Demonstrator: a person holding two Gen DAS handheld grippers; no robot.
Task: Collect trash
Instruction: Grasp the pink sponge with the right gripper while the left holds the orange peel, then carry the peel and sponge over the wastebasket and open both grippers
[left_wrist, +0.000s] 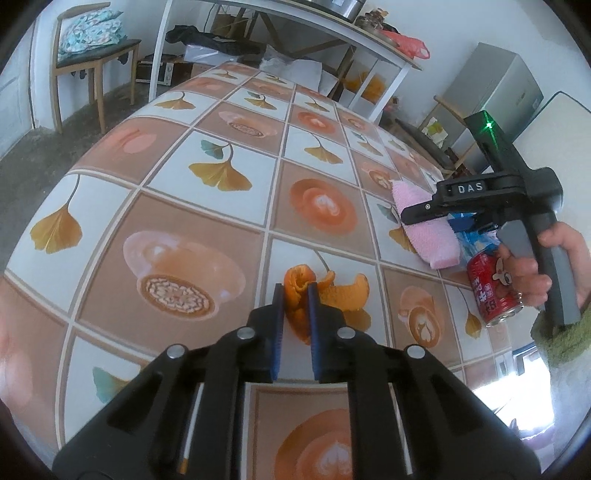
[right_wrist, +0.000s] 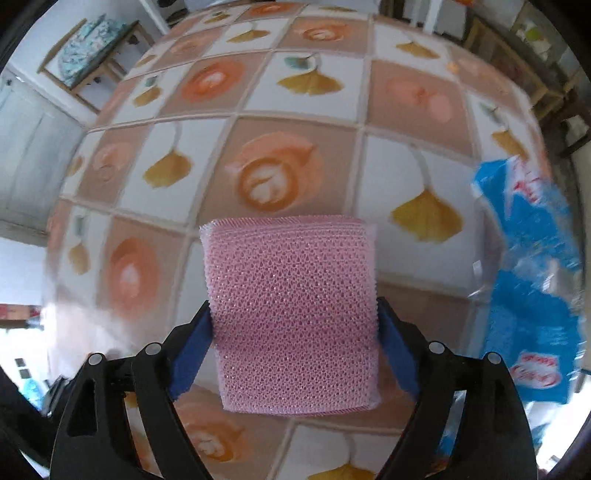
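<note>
My left gripper (left_wrist: 296, 291) is shut on a strip of orange peel (left_wrist: 295, 286) just above the patterned table (left_wrist: 207, 206). More orange peel (left_wrist: 345, 295) lies to its right. My right gripper (right_wrist: 295, 314) is shut on a pink mesh sponge (right_wrist: 295, 314), its blue pads (right_wrist: 192, 350) pressed to both sides. The sponge also shows in the left wrist view (left_wrist: 424, 229), under the right gripper's black body (left_wrist: 480, 192). A red drink can (left_wrist: 493, 291) and a blue plastic wrapper (left_wrist: 467, 236) sit by it. The wrapper also shows in the right wrist view (right_wrist: 528, 288).
A wooden chair (left_wrist: 92, 51) with cushions stands beyond the table's far left. A white shelf table (left_wrist: 317, 33) with clutter and a grey cabinet (left_wrist: 491, 92) stand behind the table. The table's near right edge drops off beside the can.
</note>
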